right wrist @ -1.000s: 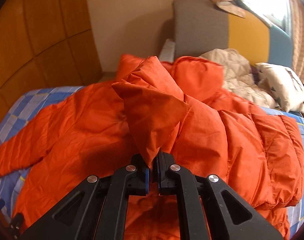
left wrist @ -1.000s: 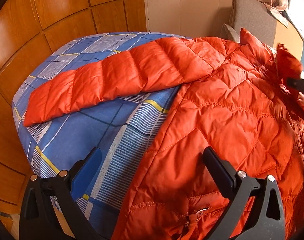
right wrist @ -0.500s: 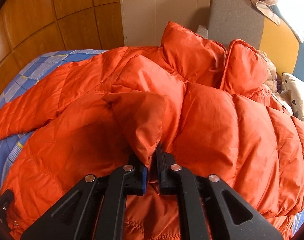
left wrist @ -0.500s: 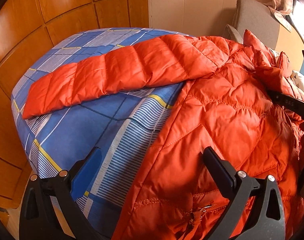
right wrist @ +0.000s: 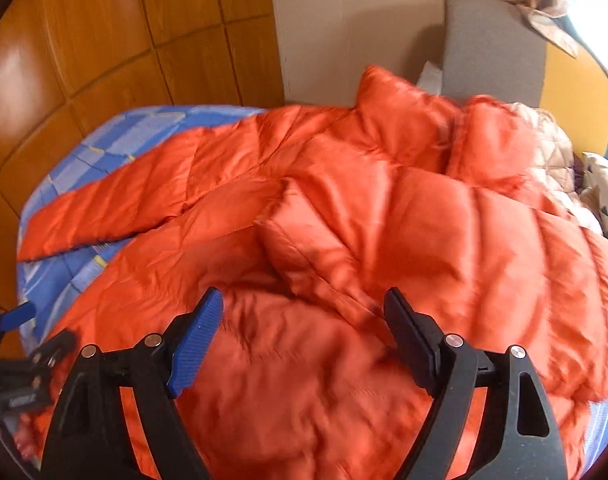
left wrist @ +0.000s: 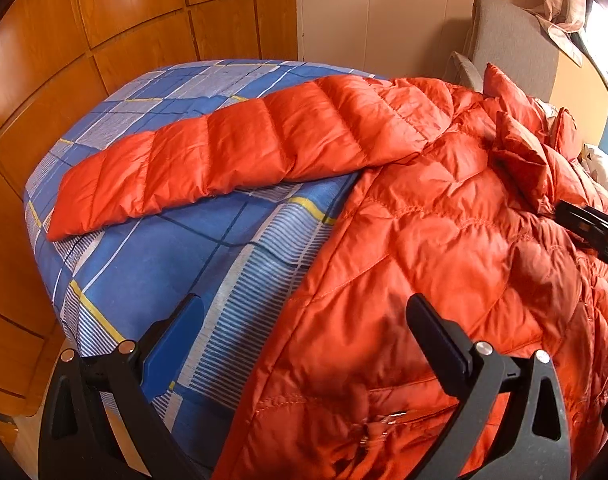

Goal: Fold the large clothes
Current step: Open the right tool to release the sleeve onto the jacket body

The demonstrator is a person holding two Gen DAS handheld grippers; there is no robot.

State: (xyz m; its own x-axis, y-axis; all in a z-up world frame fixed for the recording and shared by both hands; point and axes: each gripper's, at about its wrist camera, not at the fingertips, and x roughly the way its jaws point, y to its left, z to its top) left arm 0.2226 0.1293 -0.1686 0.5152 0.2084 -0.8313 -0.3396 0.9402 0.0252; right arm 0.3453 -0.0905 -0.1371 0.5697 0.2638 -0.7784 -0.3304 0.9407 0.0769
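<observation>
A: Where do we stand with the orange down jacket (left wrist: 435,240)?

B: It lies on the bed (left wrist: 152,264), on the blue checked sheet. One sleeve (right wrist: 455,236) is folded in across the body, its cuff (right wrist: 300,236) resting near the middle of the jacket. We judge that as the first fold made.

A: And our right gripper (right wrist: 304,336)?

B: Its jaws are opening, spread wide above the jacket with nothing pinched; the cuff lies just ahead of them, free of the pads.

A: The left gripper (left wrist: 304,340)?

B: Jaws spread too, hovering over the near hem, beside the pocket zip (left wrist: 387,420). They hold nothing; one finger is over the sheet, the other over the jacket.

A: What is left for us?

B: The other sleeve (left wrist: 232,156) lies stretched straight out across the sheet towards the wooden panelling (left wrist: 116,20). We expect to bring that in next, then double the body over. So we are early, perhaps a third through.

A: Any containers to fill?

B: None that we can see. Beyond the bed, only a grey chair (right wrist: 491,48) and some pale bedding (right wrist: 555,156).
</observation>
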